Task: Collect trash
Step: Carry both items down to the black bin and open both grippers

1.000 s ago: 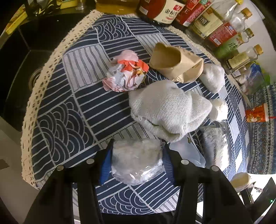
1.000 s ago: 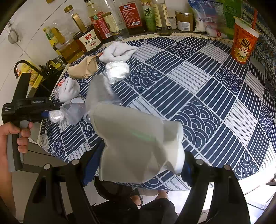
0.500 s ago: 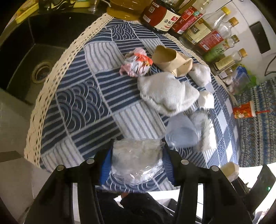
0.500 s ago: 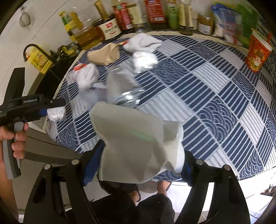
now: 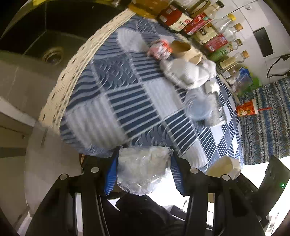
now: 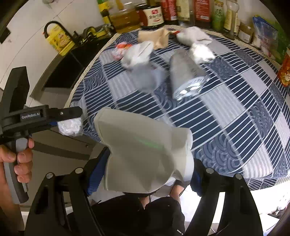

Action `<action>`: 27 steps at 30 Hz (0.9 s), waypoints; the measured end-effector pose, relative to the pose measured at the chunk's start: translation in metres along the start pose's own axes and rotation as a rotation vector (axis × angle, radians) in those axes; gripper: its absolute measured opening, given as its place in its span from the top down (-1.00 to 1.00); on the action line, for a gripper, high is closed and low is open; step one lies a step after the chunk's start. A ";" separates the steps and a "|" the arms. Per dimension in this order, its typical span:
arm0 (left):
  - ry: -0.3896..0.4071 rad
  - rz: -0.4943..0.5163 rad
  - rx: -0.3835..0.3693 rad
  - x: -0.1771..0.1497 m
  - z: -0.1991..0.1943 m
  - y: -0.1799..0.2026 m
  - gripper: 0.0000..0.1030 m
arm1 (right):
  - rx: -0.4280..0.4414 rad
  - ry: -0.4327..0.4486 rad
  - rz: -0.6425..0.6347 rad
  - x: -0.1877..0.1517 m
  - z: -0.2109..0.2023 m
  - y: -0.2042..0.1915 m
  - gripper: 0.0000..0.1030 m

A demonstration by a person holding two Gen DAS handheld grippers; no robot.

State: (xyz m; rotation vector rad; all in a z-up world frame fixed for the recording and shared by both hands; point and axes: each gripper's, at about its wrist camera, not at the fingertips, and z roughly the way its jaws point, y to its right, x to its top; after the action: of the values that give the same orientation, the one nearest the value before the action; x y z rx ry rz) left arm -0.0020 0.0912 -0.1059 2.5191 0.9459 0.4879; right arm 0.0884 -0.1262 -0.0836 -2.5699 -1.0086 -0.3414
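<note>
My left gripper [image 5: 143, 170] is shut on a crumpled clear plastic wad [image 5: 143, 172], held off the near edge of the counter; it also shows in the right wrist view [image 6: 69, 127]. My right gripper [image 6: 143, 172] is shut on a squashed white paper cup [image 6: 143, 154], also past the counter's front edge; the cup shows in the left wrist view [image 5: 224, 167]. On the blue patterned cloth [image 6: 226, 109] lie a red-and-white wrapper [image 5: 160, 50], a brown paper cup [image 5: 186, 50], white tissues [image 6: 201, 51], a white cloth [image 5: 184, 72] and a clear plastic bottle [image 6: 184, 78].
A row of sauce and oil bottles [image 6: 154, 14] lines the back of the counter. A black sink [image 5: 52, 54] with a faucet [image 6: 54, 25] lies left of the cloth. A red printed cup [image 5: 247, 110] stands at the right. A dark bin [image 6: 136, 214] sits below the grippers.
Both grippers have pulled back from over the cloth to beyond the counter's front edge, each still holding its item. The trash on the cloth has not moved.
</note>
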 end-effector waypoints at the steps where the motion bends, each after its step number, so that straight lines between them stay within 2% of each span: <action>1: -0.007 -0.003 -0.004 -0.003 0.001 -0.003 0.04 | 0.005 -0.008 0.002 -0.003 0.003 -0.003 -0.50; 6: -0.046 -0.028 -0.012 -0.025 0.008 -0.028 0.04 | 0.010 -0.061 0.011 -0.021 0.023 -0.020 -0.50; 11: -0.115 -0.052 -0.003 -0.048 0.031 -0.055 0.03 | 0.004 -0.105 0.017 -0.041 0.043 -0.033 -0.50; 23: -0.293 -0.137 -0.029 -0.090 0.099 -0.103 0.03 | 0.044 -0.245 0.140 -0.084 0.108 -0.032 -0.50; 27: -0.314 -0.154 -0.010 -0.099 0.116 -0.112 0.03 | 0.042 -0.285 0.160 -0.092 0.131 -0.029 -0.50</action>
State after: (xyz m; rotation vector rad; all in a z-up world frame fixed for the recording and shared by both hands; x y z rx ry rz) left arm -0.0804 0.0725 -0.2769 2.3956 0.9973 0.0468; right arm 0.0142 -0.1082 -0.2279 -2.6889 -0.8805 0.0901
